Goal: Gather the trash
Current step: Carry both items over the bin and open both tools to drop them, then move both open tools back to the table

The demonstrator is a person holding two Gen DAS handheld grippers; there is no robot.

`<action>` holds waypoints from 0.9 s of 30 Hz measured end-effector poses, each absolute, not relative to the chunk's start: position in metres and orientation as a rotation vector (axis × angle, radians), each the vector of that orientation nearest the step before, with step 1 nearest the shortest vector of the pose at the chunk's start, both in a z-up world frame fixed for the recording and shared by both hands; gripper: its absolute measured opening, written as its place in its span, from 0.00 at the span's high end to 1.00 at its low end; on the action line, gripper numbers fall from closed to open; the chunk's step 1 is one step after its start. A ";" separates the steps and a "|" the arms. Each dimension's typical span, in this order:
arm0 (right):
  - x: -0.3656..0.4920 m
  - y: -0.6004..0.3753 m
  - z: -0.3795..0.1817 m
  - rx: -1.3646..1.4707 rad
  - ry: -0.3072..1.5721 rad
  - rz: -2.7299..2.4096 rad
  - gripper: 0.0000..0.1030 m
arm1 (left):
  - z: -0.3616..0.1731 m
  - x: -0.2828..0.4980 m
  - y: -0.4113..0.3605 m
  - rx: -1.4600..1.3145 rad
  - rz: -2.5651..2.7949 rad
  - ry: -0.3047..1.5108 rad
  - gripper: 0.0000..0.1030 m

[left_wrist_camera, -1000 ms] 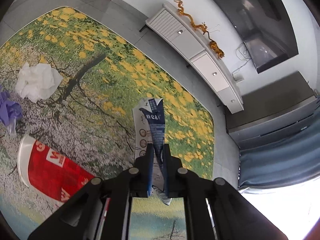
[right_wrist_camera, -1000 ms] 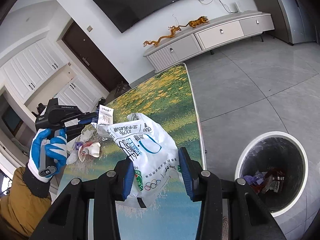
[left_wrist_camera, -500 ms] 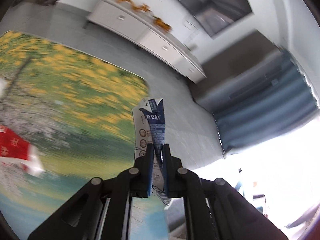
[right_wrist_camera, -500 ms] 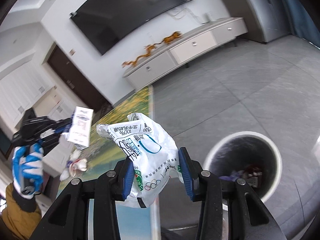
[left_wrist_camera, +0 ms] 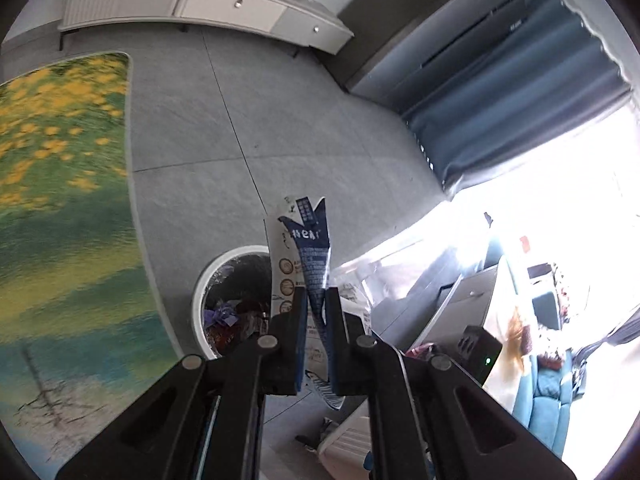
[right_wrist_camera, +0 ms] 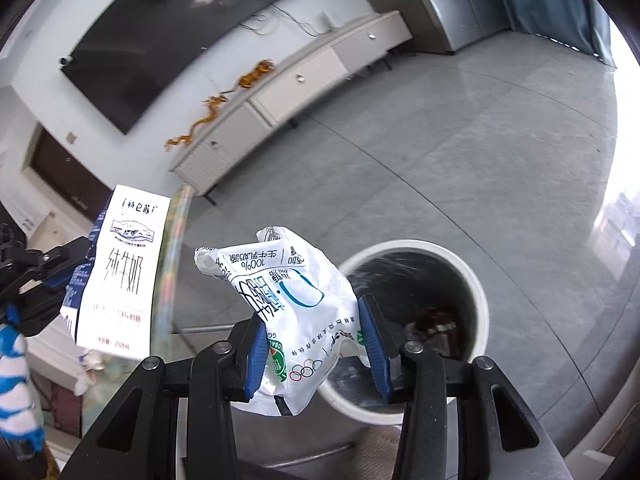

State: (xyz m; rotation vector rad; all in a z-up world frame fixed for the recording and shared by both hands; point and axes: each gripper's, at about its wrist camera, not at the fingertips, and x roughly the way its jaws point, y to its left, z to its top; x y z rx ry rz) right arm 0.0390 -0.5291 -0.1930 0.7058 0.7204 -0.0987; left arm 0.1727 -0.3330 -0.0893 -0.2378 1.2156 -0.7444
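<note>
Right wrist view: the right gripper [right_wrist_camera: 316,340] grasps a crumpled white bag [right_wrist_camera: 288,300]; the trash bin [right_wrist_camera: 476,280] sits just beyond and below, nearer this hand. The left gripper [left_wrist_camera: 316,312] clamps a flattened milk carton [left_wrist_camera: 304,248], long axis along the fingers

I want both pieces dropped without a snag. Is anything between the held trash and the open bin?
Nothing visible. The right gripper holds the white milk bag beside the bin, whose mouth is uncovered. The left gripper holds the flattened carton in front of the same opening.
</note>
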 end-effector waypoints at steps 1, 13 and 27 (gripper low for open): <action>0.043 -0.533 -0.201 0.710 0.737 -0.111 0.59 | -0.096 0.175 -0.342 -0.224 -0.747 1.225 0.91; 0.034 -0.542 -0.212 0.724 0.766 -0.182 0.37 | -0.133 0.175 -0.382 -0.160 -0.836 1.248 0.75; 0.054 -0.488 -0.163 0.712 0.646 -0.103 0.32 | -0.062 0.190 -0.200 -0.156 -0.719 1.028 0.75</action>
